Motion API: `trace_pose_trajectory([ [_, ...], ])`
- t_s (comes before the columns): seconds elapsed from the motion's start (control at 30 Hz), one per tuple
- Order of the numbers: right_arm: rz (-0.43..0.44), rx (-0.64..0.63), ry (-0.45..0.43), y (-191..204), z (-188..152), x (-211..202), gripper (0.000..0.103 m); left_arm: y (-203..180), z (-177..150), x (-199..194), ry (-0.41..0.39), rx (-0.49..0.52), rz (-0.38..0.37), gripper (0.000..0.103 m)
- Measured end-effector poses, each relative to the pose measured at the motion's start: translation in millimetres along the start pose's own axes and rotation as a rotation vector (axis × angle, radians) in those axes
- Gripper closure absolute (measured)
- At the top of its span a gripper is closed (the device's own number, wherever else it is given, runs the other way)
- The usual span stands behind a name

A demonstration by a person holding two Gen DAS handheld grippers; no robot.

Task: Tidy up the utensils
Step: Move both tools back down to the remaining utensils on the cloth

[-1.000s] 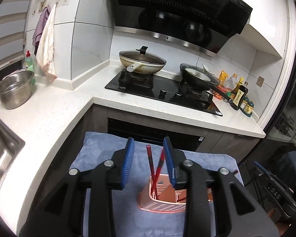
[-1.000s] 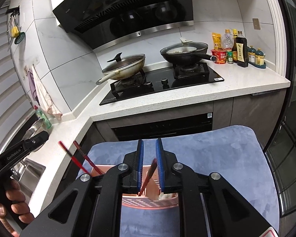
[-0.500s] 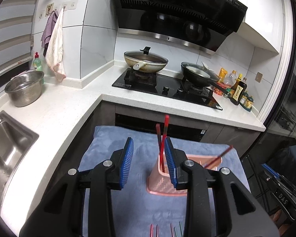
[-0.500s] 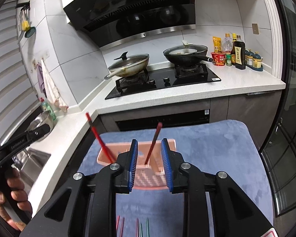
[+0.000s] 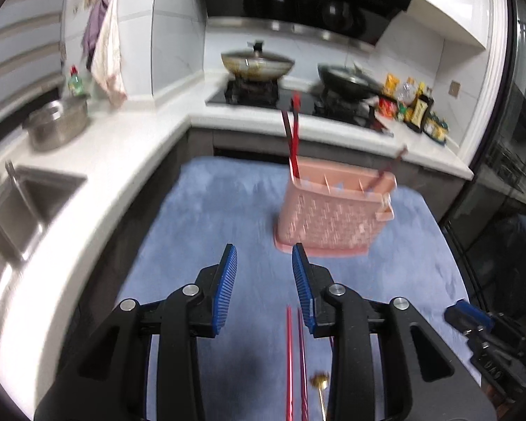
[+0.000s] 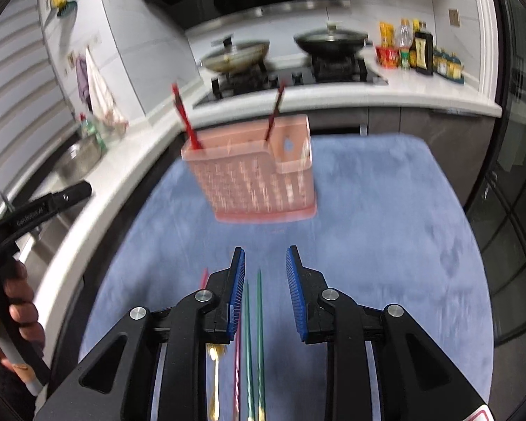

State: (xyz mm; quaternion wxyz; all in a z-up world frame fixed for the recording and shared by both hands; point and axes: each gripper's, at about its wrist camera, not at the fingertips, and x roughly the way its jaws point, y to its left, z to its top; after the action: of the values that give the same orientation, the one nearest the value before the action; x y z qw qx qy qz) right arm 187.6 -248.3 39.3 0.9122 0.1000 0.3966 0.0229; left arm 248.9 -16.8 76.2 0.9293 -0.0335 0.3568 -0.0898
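Note:
A pink slotted utensil holder point(image 5: 333, 212) point(image 6: 254, 175) stands on the blue mat point(image 5: 210, 217) point(image 6: 385, 210). Red chopsticks point(image 5: 292, 133) point(image 6: 184, 119) lean in its left compartment, and one dark red chopstick point(image 5: 389, 170) point(image 6: 275, 108) leans in the right one. My left gripper point(image 5: 263, 289) is open and empty above a pair of red chopsticks point(image 5: 294, 358) lying on the mat beside a gold utensil point(image 5: 319, 386). My right gripper point(image 6: 264, 291) is open and empty over green chopsticks point(image 6: 254, 343), with a pink chopstick point(image 6: 236, 368) and a gold spoon point(image 6: 214, 368) to their left.
A white L-shaped counter point(image 5: 98, 161) carries a sink point(image 5: 21, 203), a steel bowl point(image 5: 58, 124), a hob with two pans point(image 5: 256, 65) point(image 6: 329, 40) and bottles point(image 6: 417, 52). The other gripper shows at each view's edge point(image 5: 487, 333) point(image 6: 35, 210).
Both grippers have pulled back and away from the holder, leaving the red chopsticks standing in it. Both jaws have opened wider, and the utensils lying on the mat have come into view.

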Motion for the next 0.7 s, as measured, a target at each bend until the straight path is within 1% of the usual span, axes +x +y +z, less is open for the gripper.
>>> trace_pose_trajectory([
  [0.07,-0.01,0.004,0.038,-0.7,-18.7,5.2,0.078,-0.3,-20.3,4.3,0.043,-0.001,0.002,0.072],
  [0.2,-0.019,0.001,0.087,-1.1,-48.8,10.3,0.078,-1.5,-54.6,9.8,0.11,0.008,0.007,0.072],
  [0.33,-0.028,-0.008,0.149,-1.2,-81.9,17.0,0.078,-3.1,-83.2,14.1,0.163,0.031,0.022,0.072],
  [0.4,-0.036,-0.017,0.17,-0.7,-94.4,19.6,0.078,-2.2,-96.3,16.1,0.194,0.023,0.018,0.072],
  [0.5,-0.033,-0.021,0.196,0.3,-108.2,23.1,0.078,-2.3,-115.9,18.2,0.231,0.016,0.014,0.072],
  [0.7,-0.038,-0.052,0.222,4.4,-124.8,29.9,0.078,-1.4,-144.0,21.7,0.284,0.012,0.013,0.072],
])
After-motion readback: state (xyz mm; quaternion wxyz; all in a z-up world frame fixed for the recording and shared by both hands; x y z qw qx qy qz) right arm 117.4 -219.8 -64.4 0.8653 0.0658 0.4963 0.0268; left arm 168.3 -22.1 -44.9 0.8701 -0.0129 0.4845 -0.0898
